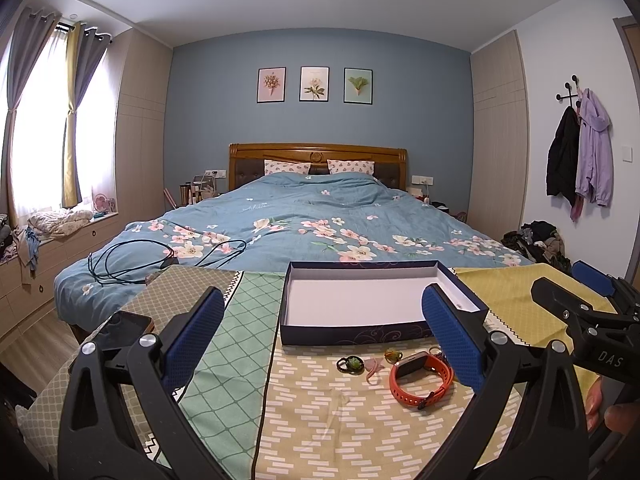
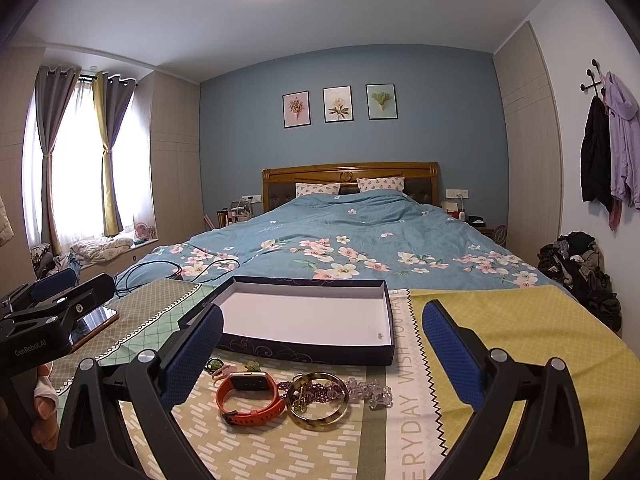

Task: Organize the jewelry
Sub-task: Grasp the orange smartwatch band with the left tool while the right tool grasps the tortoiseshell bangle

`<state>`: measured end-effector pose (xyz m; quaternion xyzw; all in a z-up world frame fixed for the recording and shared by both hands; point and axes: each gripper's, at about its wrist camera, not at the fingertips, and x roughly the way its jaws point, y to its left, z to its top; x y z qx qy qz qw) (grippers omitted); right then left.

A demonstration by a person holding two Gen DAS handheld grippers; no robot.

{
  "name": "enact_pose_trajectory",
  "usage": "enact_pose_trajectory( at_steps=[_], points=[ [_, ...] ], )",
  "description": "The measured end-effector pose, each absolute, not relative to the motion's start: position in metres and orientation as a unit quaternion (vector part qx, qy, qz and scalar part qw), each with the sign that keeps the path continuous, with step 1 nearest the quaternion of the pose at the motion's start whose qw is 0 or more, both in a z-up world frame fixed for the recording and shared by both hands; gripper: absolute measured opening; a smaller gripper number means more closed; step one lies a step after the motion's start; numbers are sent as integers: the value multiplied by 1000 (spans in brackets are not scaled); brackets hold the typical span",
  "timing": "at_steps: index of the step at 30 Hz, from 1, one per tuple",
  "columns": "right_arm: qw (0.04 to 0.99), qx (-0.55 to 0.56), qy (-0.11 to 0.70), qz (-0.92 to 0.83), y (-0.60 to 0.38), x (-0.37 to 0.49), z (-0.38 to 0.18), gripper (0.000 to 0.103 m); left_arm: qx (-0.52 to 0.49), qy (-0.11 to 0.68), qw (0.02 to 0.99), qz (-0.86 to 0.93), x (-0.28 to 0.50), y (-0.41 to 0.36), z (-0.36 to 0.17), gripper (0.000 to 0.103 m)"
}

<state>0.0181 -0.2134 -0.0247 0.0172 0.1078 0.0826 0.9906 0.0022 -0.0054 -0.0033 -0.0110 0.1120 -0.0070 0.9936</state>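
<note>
A dark blue box [image 1: 352, 336] [image 2: 312, 350] with a white empty inside lies open on the patterned cloth. In front of it lie an orange-strapped watch [image 1: 420, 380] [image 2: 248, 398], a tortoiseshell bangle [image 2: 318, 402], purple and clear bead bracelets [image 2: 368, 392], a green stone ring [image 1: 350, 365] and small pink and green pieces [image 1: 374, 366]. My left gripper [image 1: 324, 340] is open and empty above the cloth, left of the jewelry. My right gripper [image 2: 320, 344] is open and empty, just behind the jewelry.
A phone [image 1: 120, 330] [image 2: 94, 322] lies on the cloth at the left. Black cables [image 1: 160, 258] lie on the blue floral bed [image 1: 320, 216] beyond the table. Clothes are piled on the floor at the right [image 2: 580, 268].
</note>
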Motion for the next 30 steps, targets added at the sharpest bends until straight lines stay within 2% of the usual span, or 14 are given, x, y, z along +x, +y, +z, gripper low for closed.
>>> enact_pose_trajectory(
  at_steps=[13, 20, 21, 24, 25, 28, 30],
  points=[
    [987, 11, 126, 95, -211, 26, -29, 96, -8, 129, 991, -18, 9, -5, -7, 97],
    [969, -8, 214, 126, -201, 54, -44, 95, 5, 195, 980, -49, 38, -5, -25, 97],
    [965, -9, 227, 129, -201, 58, -47, 93, 11, 209, 976, -56, 43, -7, -29, 97],
    [951, -11, 273, 147, -198, 72, -57, 76, 22, 248, 965, -85, 57, -13, -42, 96],
    [948, -16, 283, 148, -196, 76, -60, 74, 22, 260, 961, -94, 61, -16, -47, 95],
    [938, -18, 314, 147, -198, 85, -69, 65, 25, 298, 947, -120, 75, -24, -59, 86],
    [929, -6, 338, 150, -203, 92, -75, 55, 30, 316, 939, -133, 81, -30, -66, 81]
  ],
)
